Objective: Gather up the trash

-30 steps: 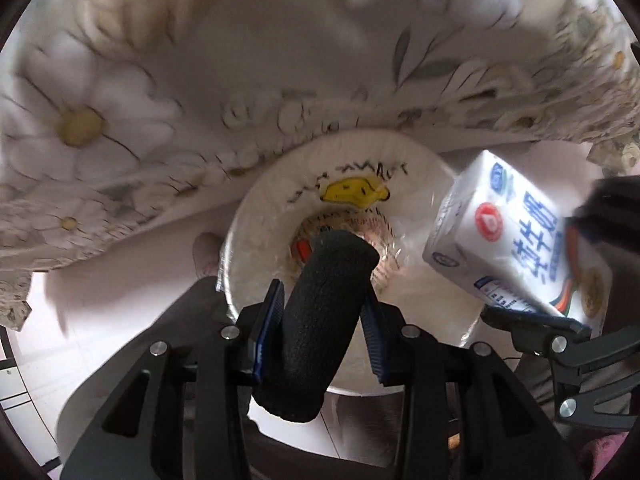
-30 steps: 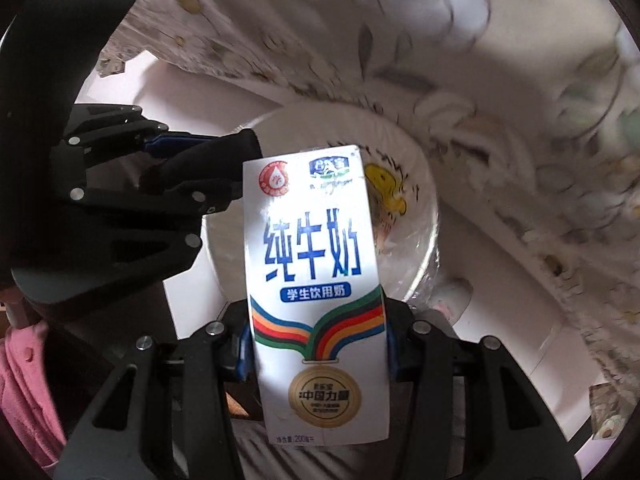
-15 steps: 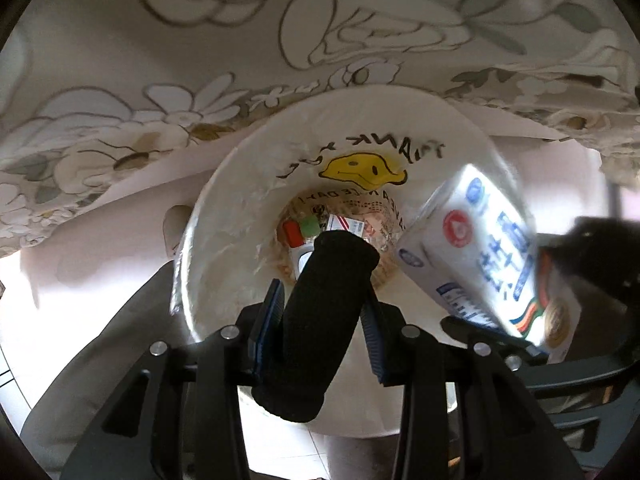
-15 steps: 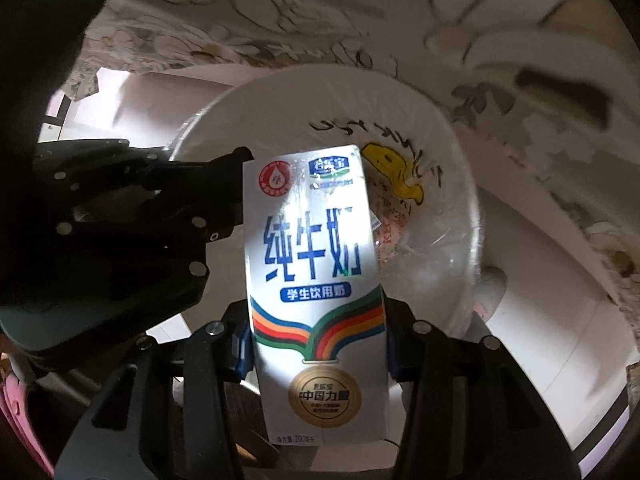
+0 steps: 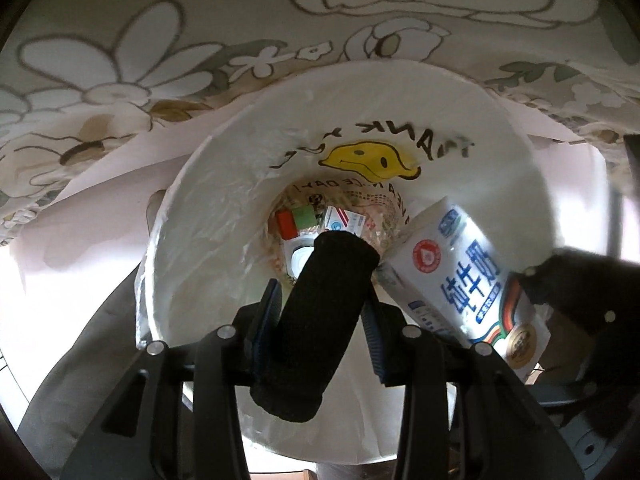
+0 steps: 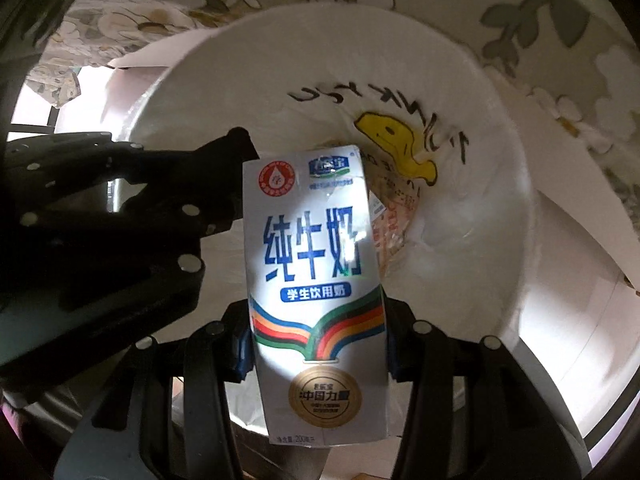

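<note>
My left gripper (image 5: 320, 328) is shut on a black foam cylinder (image 5: 316, 320) and holds it over the mouth of a white bin (image 5: 200, 216) lined with a plastic bag with a yellow smiley. My right gripper (image 6: 316, 340) is shut on a white and blue milk carton (image 6: 316, 280), also above the bin (image 6: 480, 200). The carton shows at the right of the left wrist view (image 5: 464, 276), close beside the foam cylinder. The left gripper shows dark at the left of the right wrist view (image 6: 140, 200).
Small packets and a red and a green piece (image 5: 296, 220) lie at the bin's bottom. A floral tablecloth (image 5: 160, 40) hangs just behind the bin, also in the right wrist view (image 6: 580, 40). Pale floor (image 5: 80, 240) lies to the left.
Both grippers have moved closer over the bin, which now fills both views. The carton and foam cylinder have come nearer together. Both grips are unchanged.
</note>
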Action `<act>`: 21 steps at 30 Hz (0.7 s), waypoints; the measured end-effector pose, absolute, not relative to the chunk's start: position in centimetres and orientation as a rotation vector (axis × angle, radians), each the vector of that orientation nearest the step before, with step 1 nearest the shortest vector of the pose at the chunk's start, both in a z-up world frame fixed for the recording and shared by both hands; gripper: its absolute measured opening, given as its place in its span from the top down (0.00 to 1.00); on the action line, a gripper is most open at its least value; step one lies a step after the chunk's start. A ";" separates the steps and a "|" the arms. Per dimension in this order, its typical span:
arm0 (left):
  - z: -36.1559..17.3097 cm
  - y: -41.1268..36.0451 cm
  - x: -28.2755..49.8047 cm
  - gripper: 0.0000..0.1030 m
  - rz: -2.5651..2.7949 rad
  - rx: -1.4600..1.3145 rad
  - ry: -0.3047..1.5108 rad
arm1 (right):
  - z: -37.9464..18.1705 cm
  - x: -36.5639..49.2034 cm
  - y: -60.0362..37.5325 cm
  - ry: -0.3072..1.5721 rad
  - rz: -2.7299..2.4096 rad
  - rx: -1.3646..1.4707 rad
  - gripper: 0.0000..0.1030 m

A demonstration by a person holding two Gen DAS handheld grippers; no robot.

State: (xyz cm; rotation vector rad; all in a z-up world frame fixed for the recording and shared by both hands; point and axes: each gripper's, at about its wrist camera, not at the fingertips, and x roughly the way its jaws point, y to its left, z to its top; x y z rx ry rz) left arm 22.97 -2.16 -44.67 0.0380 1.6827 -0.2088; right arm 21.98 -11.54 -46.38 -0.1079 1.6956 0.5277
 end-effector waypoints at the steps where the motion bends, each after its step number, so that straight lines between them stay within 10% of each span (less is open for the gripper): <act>1: -44.8 -2.2 23.0 0.58 -0.204 0.040 1.688 | -46.6 21.9 -11.4 1.705 0.536 -0.108 0.51; 4: -44.9 -2.1 23.1 0.42 -0.175 0.043 1.684 | -47.2 21.9 -11.0 1.725 0.522 -0.119 0.42; 21: -44.9 -1.9 22.6 0.39 -0.173 0.023 1.693 | -46.3 21.9 -11.7 1.703 0.511 -0.094 0.41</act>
